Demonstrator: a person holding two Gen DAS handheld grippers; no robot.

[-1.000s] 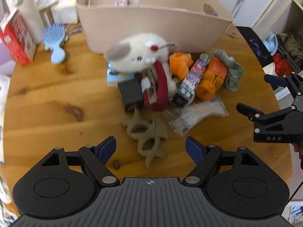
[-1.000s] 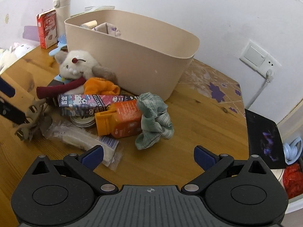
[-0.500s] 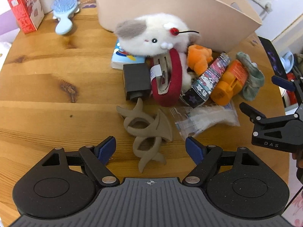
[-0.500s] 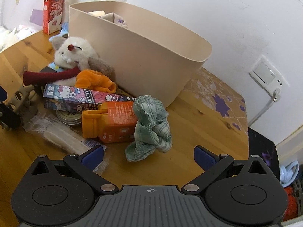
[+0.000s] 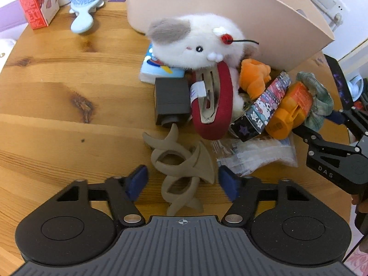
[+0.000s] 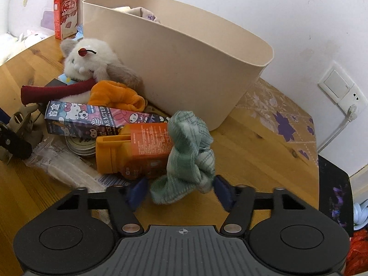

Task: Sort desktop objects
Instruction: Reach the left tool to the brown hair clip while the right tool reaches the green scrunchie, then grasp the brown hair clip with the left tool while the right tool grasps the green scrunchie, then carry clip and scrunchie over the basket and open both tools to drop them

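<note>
Clutter sat bunched on the wooden counter (image 5: 57, 96) in front of a beige bin (image 6: 184, 69).

Left hand-held gripper (image 5: 182, 181): released, blue pads spread wide on either side of a taupe claw hair clip (image 5: 181, 161). The clip lay on the counter between the pads; neither pad touched it.

Right hand-held gripper (image 6: 178, 192): also released, its pads flanking the lower end of a crumpled green plaid cloth (image 6: 188, 156). Contact between pads and cloth could not be judged. The cloth leaned against an orange bottle (image 6: 135, 151) lying on its side.

Pile, as seen from the left wrist view:
- white plush toy (image 5: 195, 41) with a grey ear, resting against the bin wall
- dark red snap hair clip (image 5: 211, 105) propped against the plush, metal side up
- black box (image 5: 171, 101) just left of the red clip, over a light blue packet (image 5: 158, 71)
- orange fabric item (image 5: 255, 78) right of the plush
- cartoon-printed carton (image 5: 264, 112) angled between the orange fabric and the bottle
- clear plastic packet (image 5: 255, 156) flat on the counter, below the carton

Far left, well apart from the pile: a blue hairbrush (image 5: 85, 4) and a red carton (image 5: 36, 2) standing upright. Inside the bin, some pale fabric (image 6: 142, 12) showed above the rim.
</note>
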